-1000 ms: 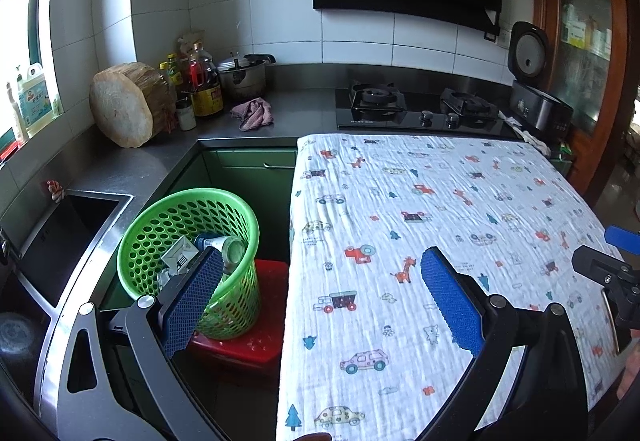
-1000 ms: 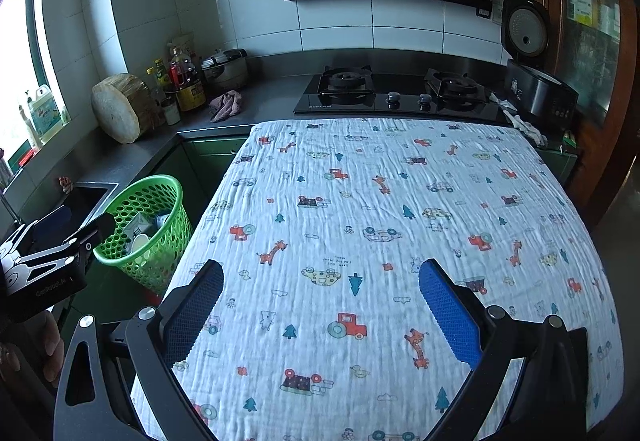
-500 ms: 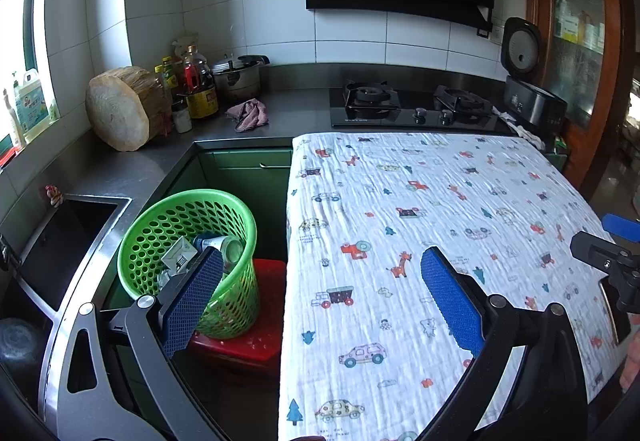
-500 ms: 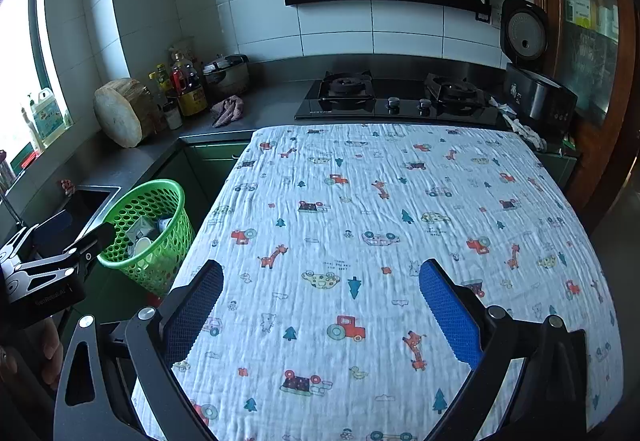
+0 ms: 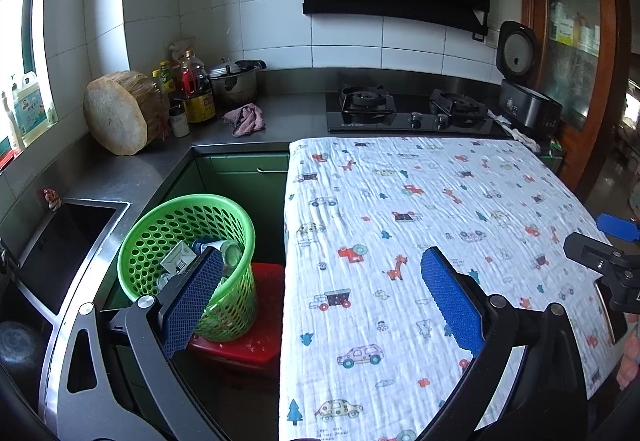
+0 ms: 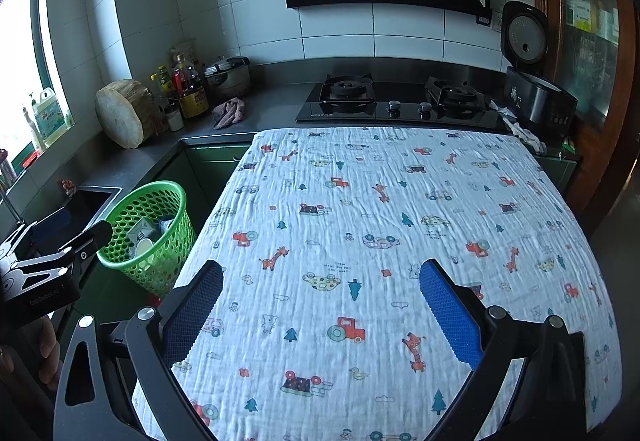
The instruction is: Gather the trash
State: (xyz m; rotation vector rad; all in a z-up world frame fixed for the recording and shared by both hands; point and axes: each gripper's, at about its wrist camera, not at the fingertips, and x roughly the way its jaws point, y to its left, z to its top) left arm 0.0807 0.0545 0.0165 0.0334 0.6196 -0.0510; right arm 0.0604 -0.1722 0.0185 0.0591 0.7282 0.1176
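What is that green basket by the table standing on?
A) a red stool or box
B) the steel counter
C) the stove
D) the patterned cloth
A: the green basket, already holding trash, sits on a low red stool or box beside the cloth-covered table.

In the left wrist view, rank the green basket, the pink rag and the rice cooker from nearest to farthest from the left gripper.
From the left gripper, its jaws open:
1. Green basket, just beyond its left finger, low beside the table.
2. Pink rag, on the counter at the back, left of the stove.
3. Rice cooker, far right corner of the counter, lid up.
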